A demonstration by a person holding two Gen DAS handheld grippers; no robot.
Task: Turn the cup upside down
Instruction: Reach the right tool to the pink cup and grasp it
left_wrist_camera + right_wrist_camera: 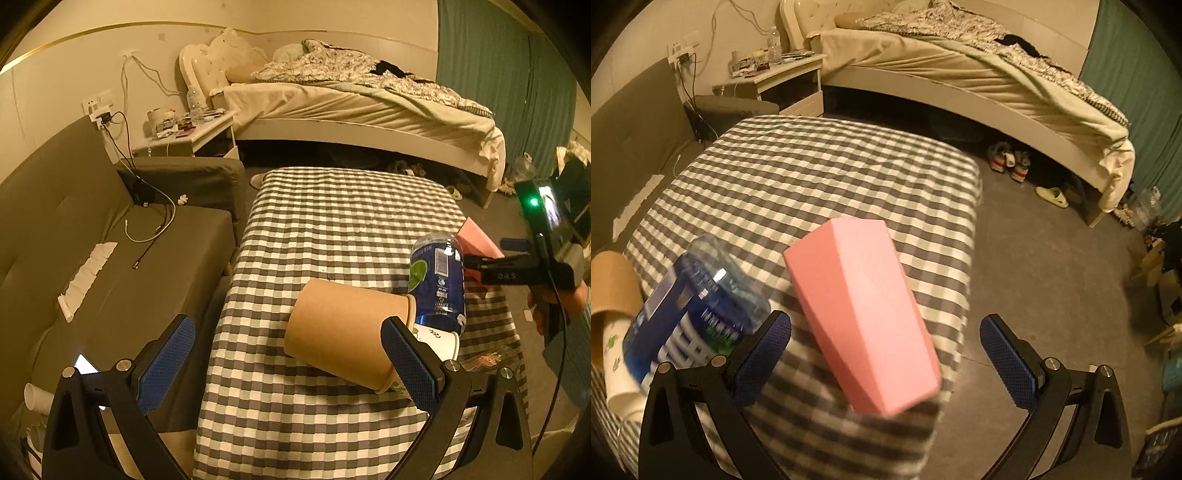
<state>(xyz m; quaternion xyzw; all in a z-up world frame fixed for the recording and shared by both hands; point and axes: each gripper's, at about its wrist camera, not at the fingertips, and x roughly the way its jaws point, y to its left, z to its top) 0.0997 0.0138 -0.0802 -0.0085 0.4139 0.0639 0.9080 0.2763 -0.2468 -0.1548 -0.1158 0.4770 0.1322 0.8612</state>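
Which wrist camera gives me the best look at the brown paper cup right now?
The left wrist view. There the brown paper cup lies tilted on the checked tablecloth, nearly whole, between the open fingers of the left gripper. The right wrist view catches only a cropped sliver of it at the left edge, beside the water bottle.

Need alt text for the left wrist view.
A brown paper cup stands upside down on a checkered table between the open left gripper fingers, with a blue bottle and white cup behind it.
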